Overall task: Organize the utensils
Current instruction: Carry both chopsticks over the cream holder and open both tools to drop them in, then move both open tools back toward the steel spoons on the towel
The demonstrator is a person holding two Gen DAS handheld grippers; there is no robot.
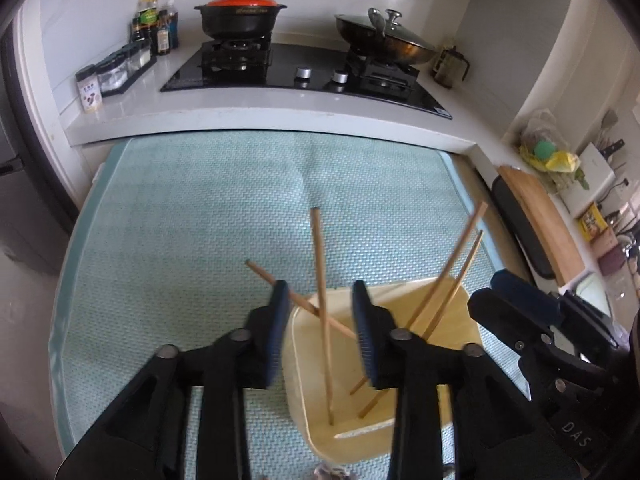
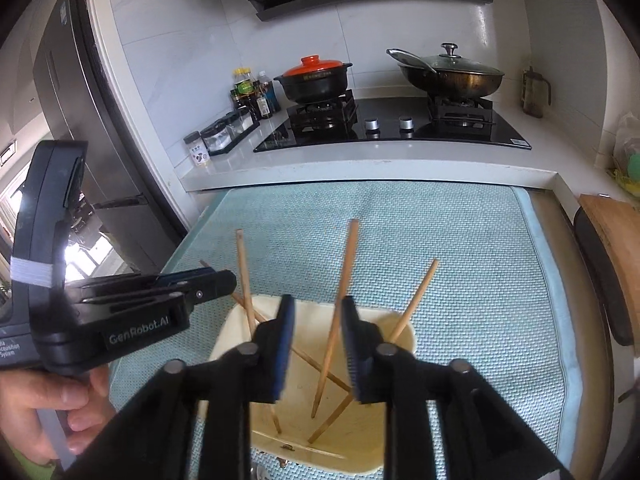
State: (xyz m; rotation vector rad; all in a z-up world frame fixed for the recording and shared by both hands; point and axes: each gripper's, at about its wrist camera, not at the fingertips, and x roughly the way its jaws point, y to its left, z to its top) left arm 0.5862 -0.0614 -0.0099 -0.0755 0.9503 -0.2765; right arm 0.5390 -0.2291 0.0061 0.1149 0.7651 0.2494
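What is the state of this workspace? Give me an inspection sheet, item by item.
Surface: light blue textured mat in front of a white counter.
Job's things: four wooden chopsticks stand tilted and crossed in a cream container on the mat.
Clutter: nothing seen on the mat beyond the container.
Grippers: left gripper open above the container, a chopstick between its pads; right gripper open, likewise; a hand holds the left one.
Cables: nothing seen.
Surroundings: gas hob, red-lidded black pot, lidded wok, sauce bottles, cutting board.

Both claws, left [image 1: 320, 332] and right [image 2: 318, 346], gape empty.
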